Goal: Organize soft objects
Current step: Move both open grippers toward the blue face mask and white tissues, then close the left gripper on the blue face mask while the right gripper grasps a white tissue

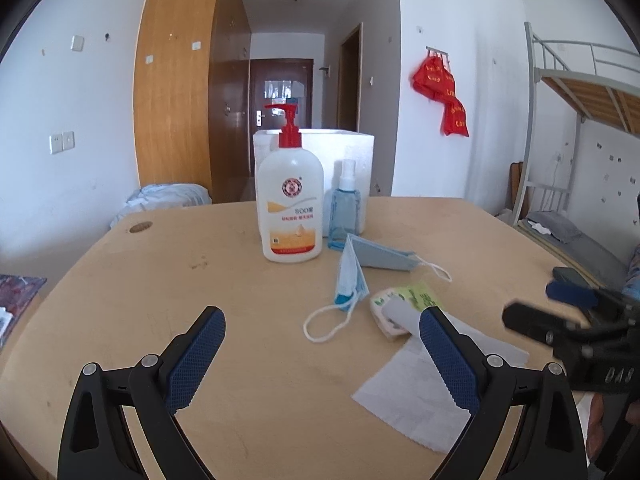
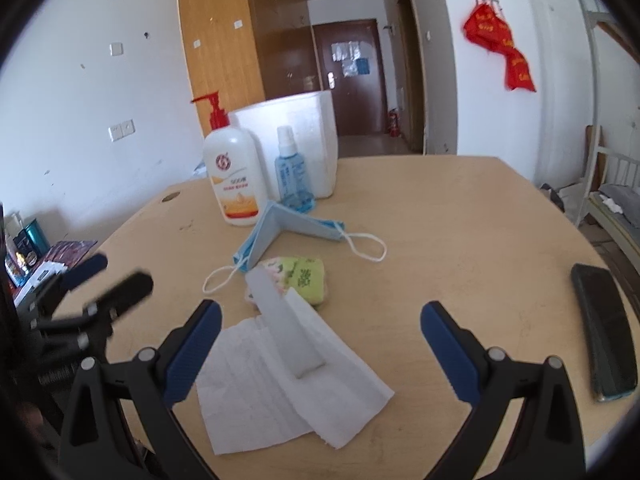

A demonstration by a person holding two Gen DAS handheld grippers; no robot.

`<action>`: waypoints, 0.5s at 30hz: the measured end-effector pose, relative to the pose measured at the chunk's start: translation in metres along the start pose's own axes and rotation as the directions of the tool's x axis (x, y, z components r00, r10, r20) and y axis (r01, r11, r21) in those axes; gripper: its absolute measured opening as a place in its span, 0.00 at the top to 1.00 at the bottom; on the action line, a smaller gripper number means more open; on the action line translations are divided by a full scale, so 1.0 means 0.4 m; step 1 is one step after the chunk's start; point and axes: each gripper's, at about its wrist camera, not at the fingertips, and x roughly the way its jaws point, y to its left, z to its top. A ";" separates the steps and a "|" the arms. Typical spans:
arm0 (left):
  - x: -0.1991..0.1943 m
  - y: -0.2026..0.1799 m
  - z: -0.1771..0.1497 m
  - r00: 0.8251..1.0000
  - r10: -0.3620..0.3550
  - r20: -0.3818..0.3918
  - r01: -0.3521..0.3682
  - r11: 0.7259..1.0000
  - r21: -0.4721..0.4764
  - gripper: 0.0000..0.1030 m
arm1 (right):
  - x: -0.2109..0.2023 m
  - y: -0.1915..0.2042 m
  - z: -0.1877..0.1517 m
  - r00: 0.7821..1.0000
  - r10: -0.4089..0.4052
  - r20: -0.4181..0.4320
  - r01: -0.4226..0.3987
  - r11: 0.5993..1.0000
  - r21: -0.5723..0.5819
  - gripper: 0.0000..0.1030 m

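2 low wrist views, side by side, sharing table (image 1: 160,280)

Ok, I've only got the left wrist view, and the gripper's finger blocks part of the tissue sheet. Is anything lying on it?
Observer: Yes, a long pale strip runs from the tissue pack down across the tissue sheet.
Operator: And the right gripper? It's blurred here.
Observer: Open, jaws wide, nothing between them.
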 end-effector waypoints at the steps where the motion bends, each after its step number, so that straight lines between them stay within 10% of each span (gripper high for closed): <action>1: 0.004 0.004 0.006 1.000 0.000 -0.001 0.000 1.000 -0.003 0.05 | 0.006 0.002 -0.002 1.000 0.013 -0.013 -0.013 1.000 -0.004 0.02; 15: 0.161 -0.002 0.092 0.993 -0.017 -0.113 0.020 0.999 0.027 0.05 | 0.066 0.036 -0.035 0.992 0.043 -0.121 -0.055 0.994 -0.099 0.03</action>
